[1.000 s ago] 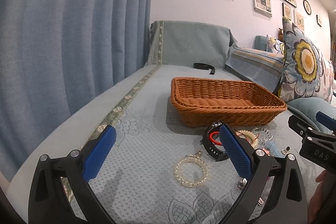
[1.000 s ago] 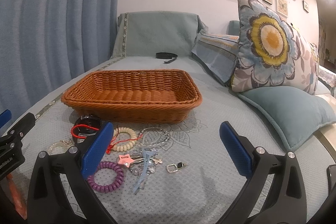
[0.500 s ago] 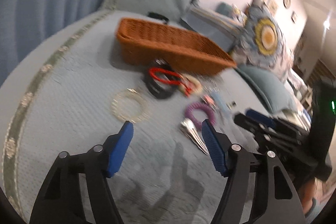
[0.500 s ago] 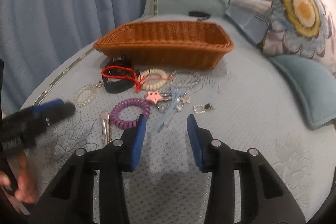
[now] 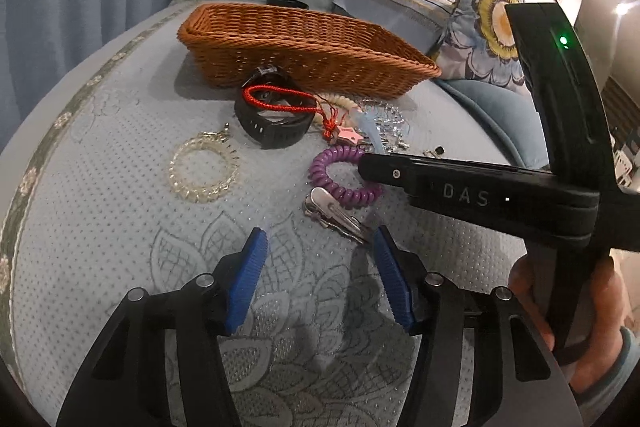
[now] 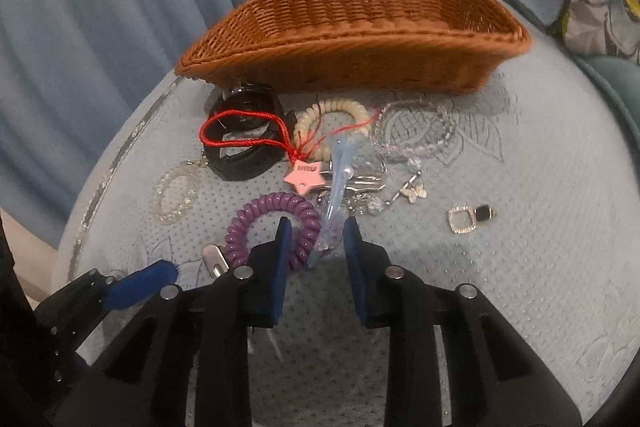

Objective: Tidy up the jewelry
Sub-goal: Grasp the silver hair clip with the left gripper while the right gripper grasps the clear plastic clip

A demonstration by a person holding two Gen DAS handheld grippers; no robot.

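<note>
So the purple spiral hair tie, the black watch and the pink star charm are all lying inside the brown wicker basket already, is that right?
Not quite. The purple spiral hair tie, the black watch and the pink star charm all lie on the blue-grey cover in front of the brown wicker basket, not inside it. The right wrist view shows this.

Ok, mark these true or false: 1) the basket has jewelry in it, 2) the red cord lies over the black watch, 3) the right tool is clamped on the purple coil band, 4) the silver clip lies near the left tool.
1) False: the wicker basket shows no jewelry inside.
2) True: the red cord drapes over the black watch.
3) False: the right tool has been closing, but the purple coil band isn't pinched.
4) True: the silver clip lies just beyond the left tool.
</note>
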